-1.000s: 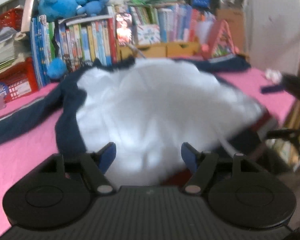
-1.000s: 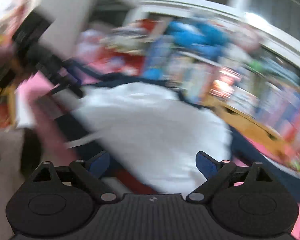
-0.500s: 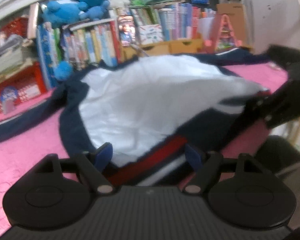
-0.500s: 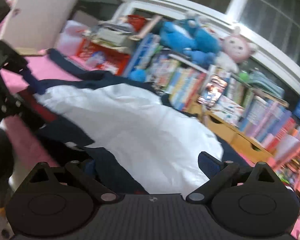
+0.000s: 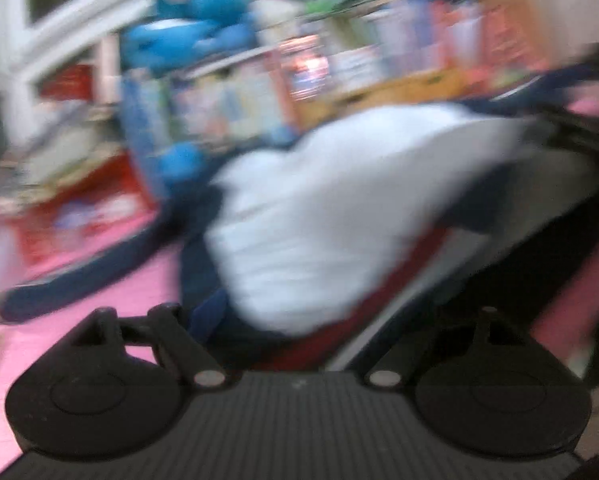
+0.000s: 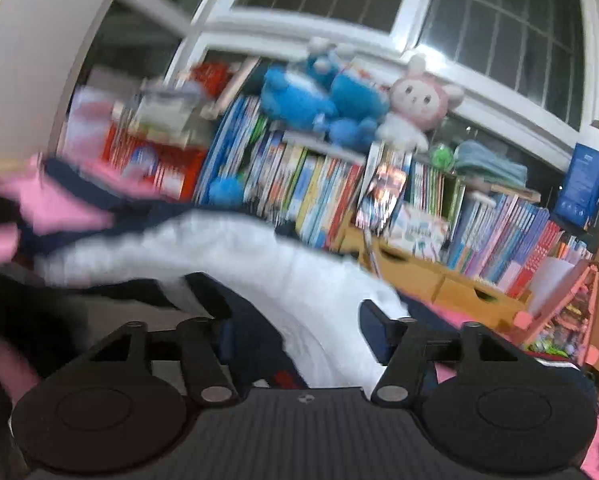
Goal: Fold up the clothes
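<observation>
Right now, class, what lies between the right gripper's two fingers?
The garment: its white lining and navy fabric fill the gap between the right gripper's fingers, in the right wrist view.

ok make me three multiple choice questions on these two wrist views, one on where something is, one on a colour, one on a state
1. Where does the pink bunny plush sit?
A. on top of the row of books
B. on the pink cover
C. inside a wooden drawer

2. What colour is the broad middle panel of the garment?
A. green
B. white
C. yellow

3. How do the right gripper fingers stand?
A. shut with nothing between them
B. spread apart, with cloth lying between them
C. out of view

Answers: 1 A, it sits beside the blue plush above the book spines. 2 B, the panel is white with navy edges and a red band. 3 B, both blue pads show wide apart with fabric in the gap.
</observation>
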Demonstrator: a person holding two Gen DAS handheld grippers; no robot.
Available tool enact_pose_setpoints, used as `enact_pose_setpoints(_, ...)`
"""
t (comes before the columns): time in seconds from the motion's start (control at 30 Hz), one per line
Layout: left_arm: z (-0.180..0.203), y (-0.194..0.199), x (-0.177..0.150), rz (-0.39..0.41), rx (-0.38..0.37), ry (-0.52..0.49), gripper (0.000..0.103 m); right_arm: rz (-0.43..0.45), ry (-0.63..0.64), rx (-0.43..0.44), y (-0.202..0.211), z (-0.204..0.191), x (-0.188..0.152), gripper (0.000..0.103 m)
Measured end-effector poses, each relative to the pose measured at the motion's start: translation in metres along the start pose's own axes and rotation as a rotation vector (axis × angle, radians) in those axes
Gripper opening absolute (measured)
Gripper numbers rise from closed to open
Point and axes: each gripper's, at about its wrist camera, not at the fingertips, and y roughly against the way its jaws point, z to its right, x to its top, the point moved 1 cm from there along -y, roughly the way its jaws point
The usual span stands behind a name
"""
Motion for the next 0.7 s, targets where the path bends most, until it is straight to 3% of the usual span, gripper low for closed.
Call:
enact_pose_setpoints(0.1, -0.014, 0.002, -0.008, 0.001, 0.11, -0.018, 0.082, -0.09, 0.103, -0.028, 0.002, -0.006, -0.039, 0.079)
enact_pose_setpoints(0.17, -0.022, 0.01, -0.004, 0.011, 0.151, -0.033, 0.072, -0.082, 0.177, -0.078, 0.009, -0.005, -0.052, 0.075)
enact_pose_setpoints(0.2, -0.026, 0.017, 0.0, 0.022, 0.155, -0.035, 0.072, -0.076, 0.223, -0.132, 0.011, -0.001, -0.05, 0.055)
enact_pose_setpoints(0.27, -0.034, 0.03, 0.007, 0.042, 0.163, -0.041, 0.072, -0.025, 0.31, -0.281, 0.017, 0.01, -0.04, 0.042)
enact_pose_setpoints(0.37, -0.047, 0.049, 0.018, 0.073, 0.175, -0.049, 0.078, 0.075, 0.417, -0.405, 0.041, 0.034, -0.017, 0.057)
enact_pose_setpoints(0.53, -0.068, 0.081, 0.035, 0.122, 0.193, -0.062, 0.078, 0.052, 0.4, -0.362, 0.077, 0.038, -0.014, 0.056)
enact_pose_setpoints(0.7, -0.058, 0.079, -0.013, -0.079, 0.071, 0.034, 0.078, -0.098, 0.304, -0.232, 0.1, 0.024, -0.047, 0.057)
